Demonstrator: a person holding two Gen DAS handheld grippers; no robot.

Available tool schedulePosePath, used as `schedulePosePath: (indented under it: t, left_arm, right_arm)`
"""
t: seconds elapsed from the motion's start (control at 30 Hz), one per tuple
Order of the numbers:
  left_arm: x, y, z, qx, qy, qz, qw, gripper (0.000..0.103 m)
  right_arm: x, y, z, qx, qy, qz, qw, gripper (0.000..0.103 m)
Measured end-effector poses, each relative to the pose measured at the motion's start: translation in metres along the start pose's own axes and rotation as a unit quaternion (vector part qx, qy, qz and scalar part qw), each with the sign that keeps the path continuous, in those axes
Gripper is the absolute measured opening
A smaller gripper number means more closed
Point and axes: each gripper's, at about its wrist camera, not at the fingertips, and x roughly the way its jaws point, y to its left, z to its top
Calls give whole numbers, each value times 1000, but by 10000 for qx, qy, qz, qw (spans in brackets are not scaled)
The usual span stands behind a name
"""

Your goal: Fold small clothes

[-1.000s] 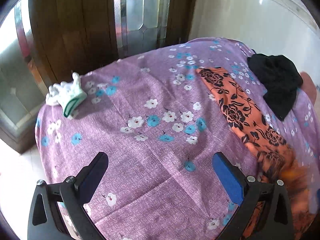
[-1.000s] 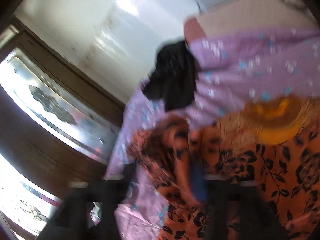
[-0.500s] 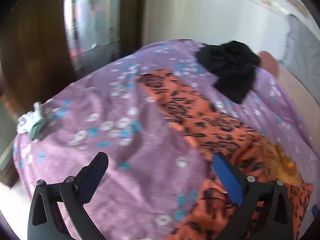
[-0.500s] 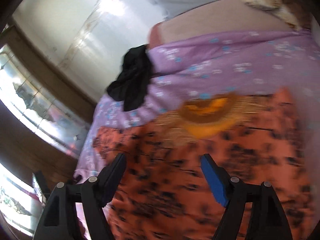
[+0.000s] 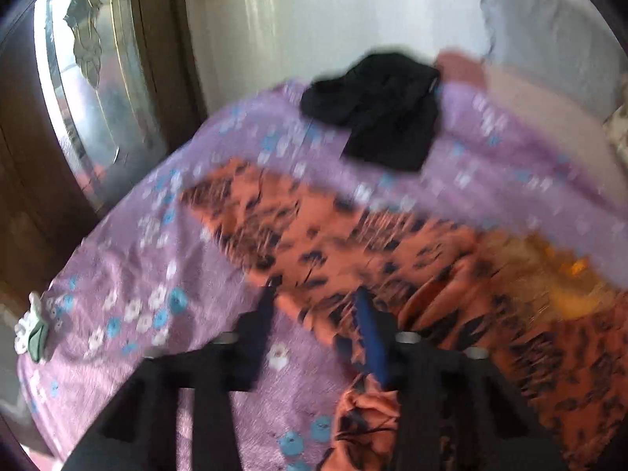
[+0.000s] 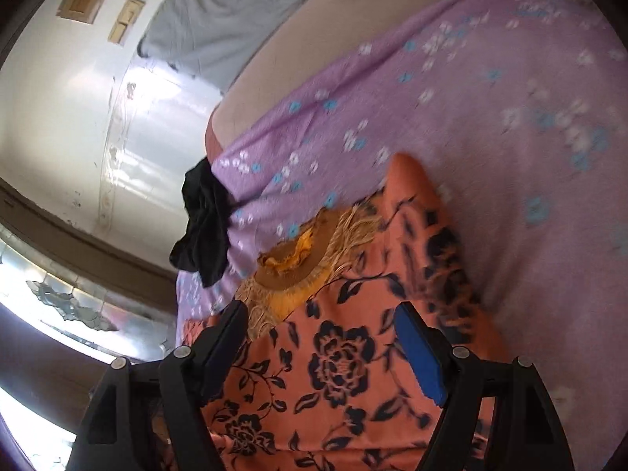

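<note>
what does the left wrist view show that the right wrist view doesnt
Only the left wrist view: a small white and green cloth at the bed's edge, and the left hand-held gripper, its fingers narrowed around the orange floral garment's edge.

Only the right wrist view: the right hand-held gripper, open over that garment, and a grey sheet.

Both: orange garment, black garment, purple bedsheet.

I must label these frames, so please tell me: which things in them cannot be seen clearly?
- Left wrist view: motion blur. Whether the left tongs pinch the orange garment cannot be told.
- Left wrist view: white and green item at the bed edge, too small to identify.
- Right wrist view: the garment's near part is hidden by the open right tongs and cut off by the bottom edge.
</note>
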Motion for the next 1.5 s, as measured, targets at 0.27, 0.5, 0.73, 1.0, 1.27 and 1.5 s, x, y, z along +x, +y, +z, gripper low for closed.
schedulePosePath:
  t: [0.27, 0.5, 0.73, 1.0, 1.27, 1.5]
  left_arm:
    - [35, 109, -2, -2187, 908, 300, 9711, 40]
    - [55, 172, 7, -3432, 795, -281, 9355, 81]
    - [93, 162, 40, -3605, 697, -1238, 9219, 84]
    - [125, 123, 71, -2748, 755, -537, 9570, 32]
    - [109, 113, 78, -2535, 338, -542, 9652, 5]
    - [-7, 117, 106, -2460, -889, -646, 9630, 5]
  right_arm:
    - [13, -2, -6, -315, 16, -928, 9952, 75]
    - [19, 22, -30, -700, 169, -612, 9955, 75]
    - [36, 37, -42, -1146, 186, -830, 9898, 75]
    - [41, 29, -39, -1018, 313, -867, 9905, 75]
    - [40, 24, -34, -974, 249, -917, 9907, 75]
    - [34, 31, -35, -1030, 207, -789, 9913, 75]
